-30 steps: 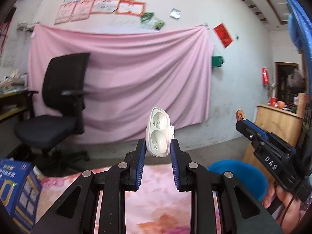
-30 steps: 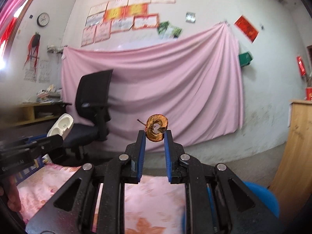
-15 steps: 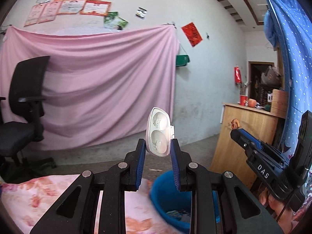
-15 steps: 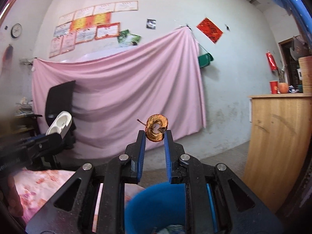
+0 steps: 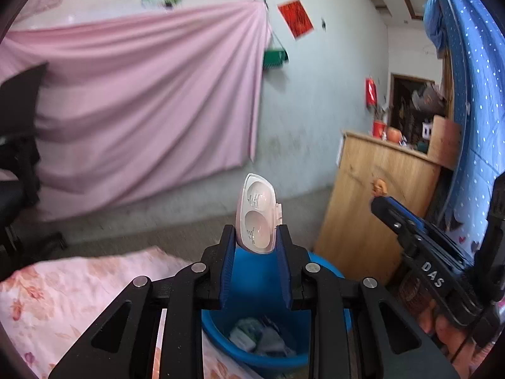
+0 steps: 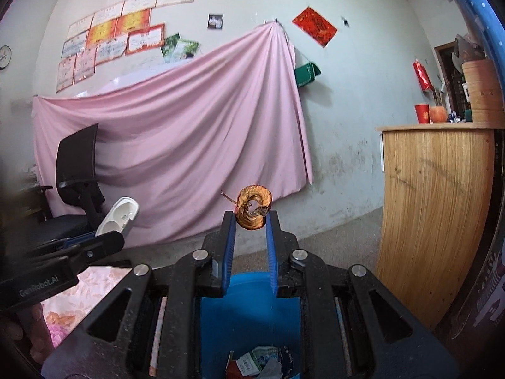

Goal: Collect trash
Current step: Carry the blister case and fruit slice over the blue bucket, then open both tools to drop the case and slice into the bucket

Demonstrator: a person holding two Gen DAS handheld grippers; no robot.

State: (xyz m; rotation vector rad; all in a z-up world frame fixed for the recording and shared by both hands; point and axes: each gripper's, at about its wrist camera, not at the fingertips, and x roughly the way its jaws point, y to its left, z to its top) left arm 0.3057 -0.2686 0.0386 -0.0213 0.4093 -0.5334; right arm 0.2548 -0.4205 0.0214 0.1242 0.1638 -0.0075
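Overhead now: L gripper (image 5: 255, 237) clamps white plastic blister tray (image 5: 257, 214) upright betw. its blue pads, directly above blue bucket (image 5: 252, 287) w/ wrappers inside, floral cloth (image 5: 63, 293) beside it. R gripper (image 6: 251, 224) pinches browned apple core (image 6: 253, 211), also over bucket. Wooden cabinet (image 6: 435, 221) at far right.

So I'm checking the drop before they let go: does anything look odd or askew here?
Nothing spilled. The browned apple core in the right gripper and the plastic blister tray in the left gripper are each pinched only at their lower edge, sticking up past the fingertips. Both are above the blue bin.
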